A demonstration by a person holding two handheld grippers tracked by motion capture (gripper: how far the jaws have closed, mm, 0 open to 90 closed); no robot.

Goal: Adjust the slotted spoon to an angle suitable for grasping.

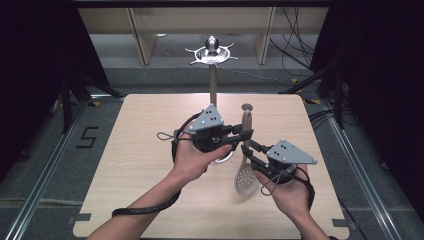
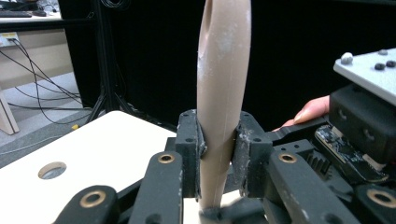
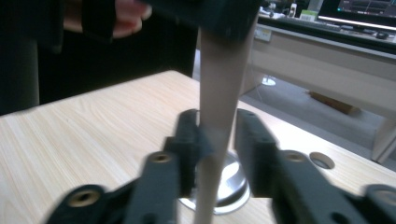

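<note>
Here the left gripper [image 1: 239,136] is clamped on the slotted spoon [image 1: 246,172] handle, the right gripper [image 1: 252,155] jaws slightly apart around it, so close squarely before releasing.

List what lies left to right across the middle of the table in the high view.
Left hand → left gripper → slotted spoon → right gripper body with its grey plate → right hand.
</note>
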